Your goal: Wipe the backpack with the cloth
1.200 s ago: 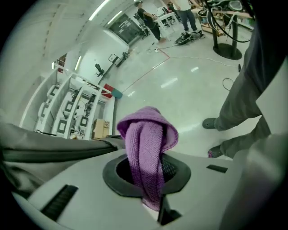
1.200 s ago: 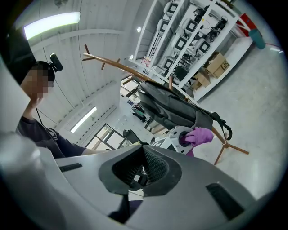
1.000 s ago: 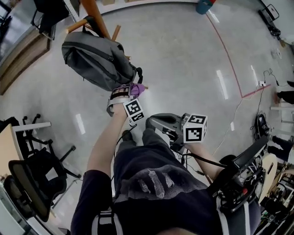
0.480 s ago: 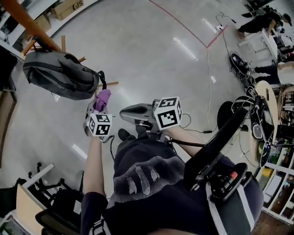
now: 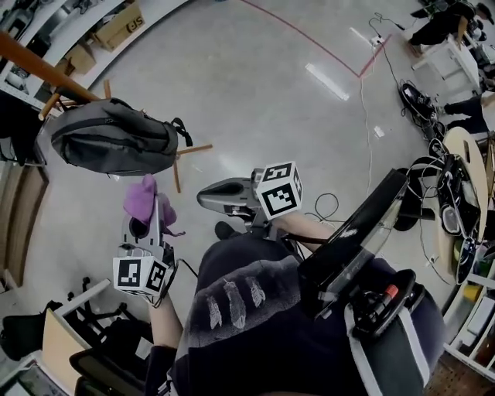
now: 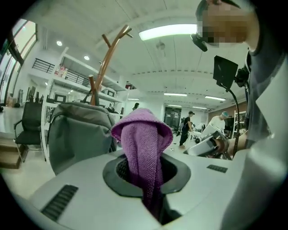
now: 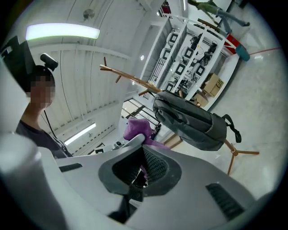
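A grey backpack [image 5: 116,139] hangs from a wooden coat rack [image 5: 46,69]. Just below it in the head view, and apart from it, is a purple cloth [image 5: 141,199] with my left gripper [image 5: 145,216] shut on it. The left gripper view shows the cloth [image 6: 144,139] standing up out of the left gripper [image 6: 150,193], with the backpack [image 6: 78,134] behind on the left. My right gripper [image 5: 205,195] is at the middle, shut and empty, pointing left. The right gripper [image 7: 135,179] looks toward the backpack [image 7: 193,119] and the cloth [image 7: 137,128].
The rack's wooden legs [image 5: 186,155] spread over the pale floor under the backpack. An office chair [image 5: 93,340] stands at the bottom left. Cables [image 5: 363,85] and a red floor line [image 5: 309,39] run at the upper right. Cardboard boxes [image 5: 120,23] sit at the top left.
My left gripper has drawn the cloth off the backpack's lower end and back toward my body. The head view has swung, and the right gripper stays near the middle.
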The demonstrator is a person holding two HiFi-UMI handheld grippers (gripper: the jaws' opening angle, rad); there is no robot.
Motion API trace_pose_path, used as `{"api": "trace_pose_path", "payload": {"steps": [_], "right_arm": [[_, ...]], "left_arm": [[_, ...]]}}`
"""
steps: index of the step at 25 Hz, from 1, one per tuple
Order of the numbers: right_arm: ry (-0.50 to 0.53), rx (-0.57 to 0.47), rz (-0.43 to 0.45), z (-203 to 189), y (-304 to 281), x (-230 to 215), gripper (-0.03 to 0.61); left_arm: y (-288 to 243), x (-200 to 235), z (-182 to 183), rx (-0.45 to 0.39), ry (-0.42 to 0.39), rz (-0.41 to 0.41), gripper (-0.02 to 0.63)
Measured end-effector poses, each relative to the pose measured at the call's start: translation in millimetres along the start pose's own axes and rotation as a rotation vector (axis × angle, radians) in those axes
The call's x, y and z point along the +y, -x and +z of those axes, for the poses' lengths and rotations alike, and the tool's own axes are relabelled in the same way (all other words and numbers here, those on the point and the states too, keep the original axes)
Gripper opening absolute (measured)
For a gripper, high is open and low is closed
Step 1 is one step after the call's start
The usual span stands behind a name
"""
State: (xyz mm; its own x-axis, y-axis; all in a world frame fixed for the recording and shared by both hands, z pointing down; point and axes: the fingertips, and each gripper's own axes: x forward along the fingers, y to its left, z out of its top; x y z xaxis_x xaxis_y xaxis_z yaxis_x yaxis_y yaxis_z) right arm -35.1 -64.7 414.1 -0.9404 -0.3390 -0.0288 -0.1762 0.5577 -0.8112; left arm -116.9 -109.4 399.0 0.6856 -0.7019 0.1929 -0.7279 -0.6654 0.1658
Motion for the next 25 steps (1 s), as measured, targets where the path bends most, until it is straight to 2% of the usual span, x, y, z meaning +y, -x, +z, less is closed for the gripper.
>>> {"api": "trace_pose_path", "payload": {"steps": [4,8,13,16,21,25], "right_arm": [[0.037,0.055,0.025,1.6,25.6,5.5,-0.008],[0.035,0.100,0.072,1.5,52.6,8.1,-0.008],[-0.050,0.177,0.141,-16.3,48.6,2.9,-0.008],[-0.055,0.240,0.195,-27.7,38.5,15.6,-0.008],[-0.031,0.219,0.211,-35.0,36.5,43.1,-0.008],[-0.135,0.161,0.216,-85.9,29.0,85.6,-0.008]], "left_arm": [[-15.0,-45.2,9.7,-0.004,-0.014,-0.008,0.049],[-22.9,-87.4,10.2,0.004,-0.029,0.023,0.049],[0.6,-102.0,-4.2,0.038,-0.004,0.134,0.049],[18.7,-105.8,-13.7,0.056,0.016,0.191,0.049],[35.7,-118.5,-26.8,0.058,0.034,0.162,0.049],[99.2,-138.4,-39.0,0.122,0.057,0.124,0.049]]}}
